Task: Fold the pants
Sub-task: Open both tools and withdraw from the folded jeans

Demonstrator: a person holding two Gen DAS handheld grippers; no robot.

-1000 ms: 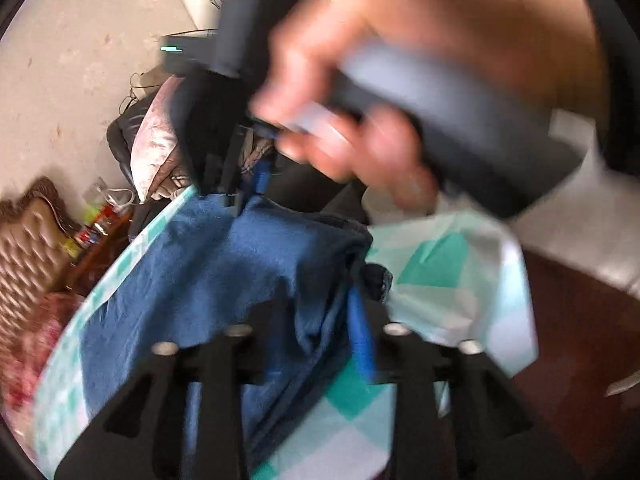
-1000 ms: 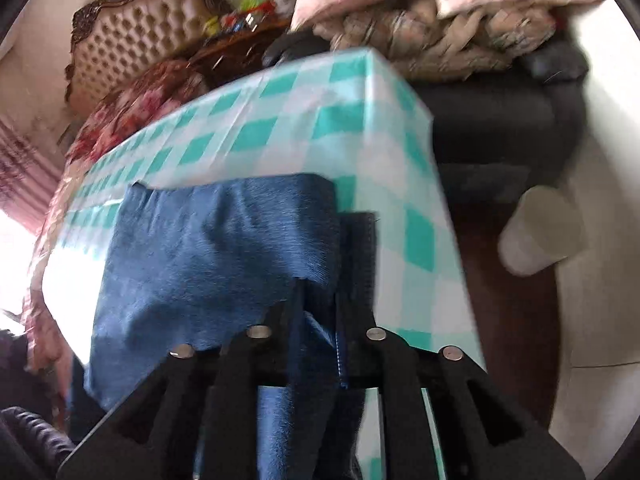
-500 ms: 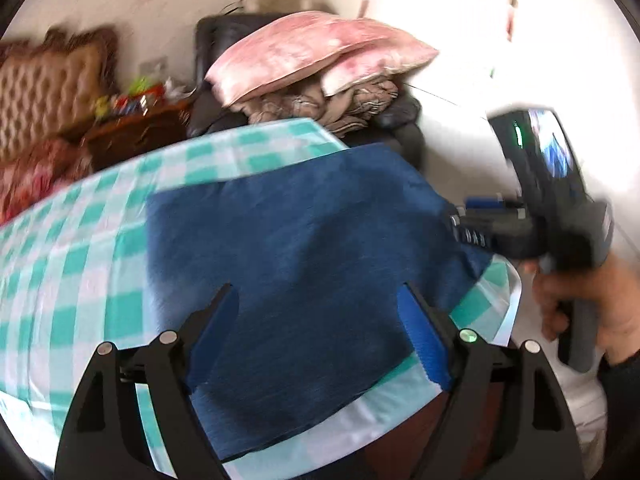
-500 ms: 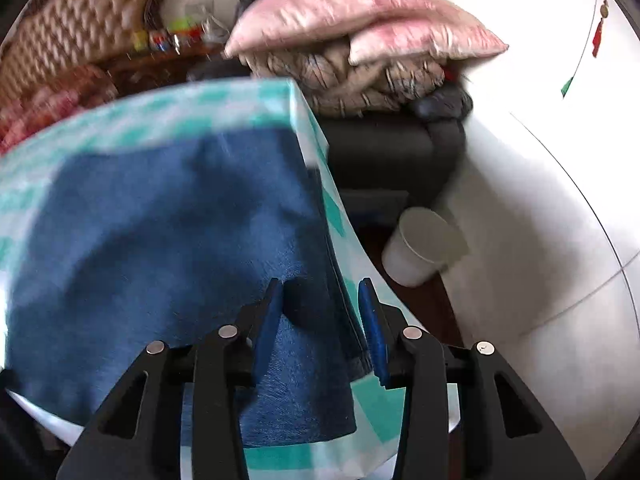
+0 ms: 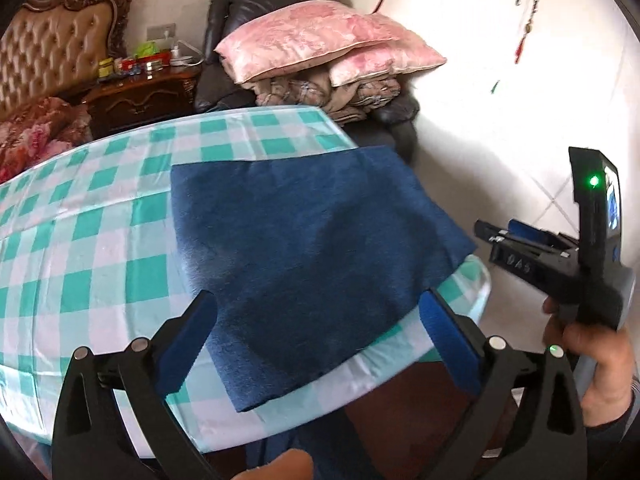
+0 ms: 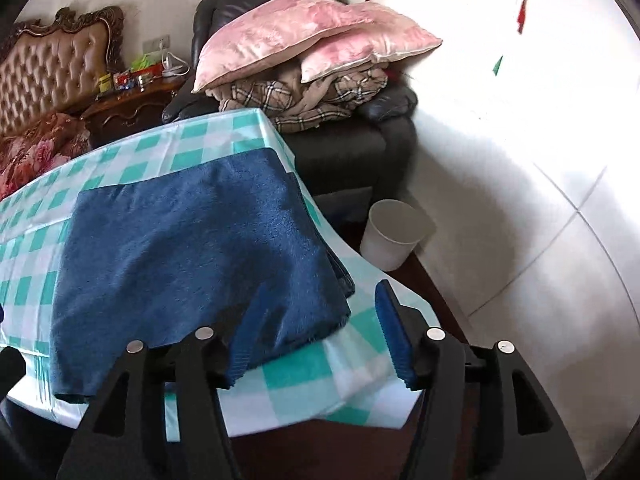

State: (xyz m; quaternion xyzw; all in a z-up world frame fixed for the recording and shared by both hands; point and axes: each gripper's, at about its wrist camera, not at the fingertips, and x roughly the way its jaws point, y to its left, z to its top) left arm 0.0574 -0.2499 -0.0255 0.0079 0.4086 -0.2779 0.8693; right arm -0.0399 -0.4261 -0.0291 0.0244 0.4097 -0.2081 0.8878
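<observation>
The dark blue pants [image 5: 312,248] lie folded flat in a rectangle on the table's near right corner; they also show in the right wrist view [image 6: 188,256]. My left gripper [image 5: 320,336] is open and empty, held above the pants' near edge. My right gripper [image 6: 316,328] is open and empty over the pants' near right corner. The right gripper also shows in the left wrist view [image 5: 532,240], held in a hand off the table's right edge.
The table wears a teal and white checked cloth [image 5: 80,240]. A black armchair [image 6: 360,148] piled with pink pillows [image 5: 316,44] and blankets stands behind it. A white bin [image 6: 394,240] sits on the floor to the right. A wooden nightstand [image 5: 140,88] and a bed are at back left.
Both grippers were shut on the pants a second ago. They have opened, let the folded cloth lie flat, and pulled back and up from it.
</observation>
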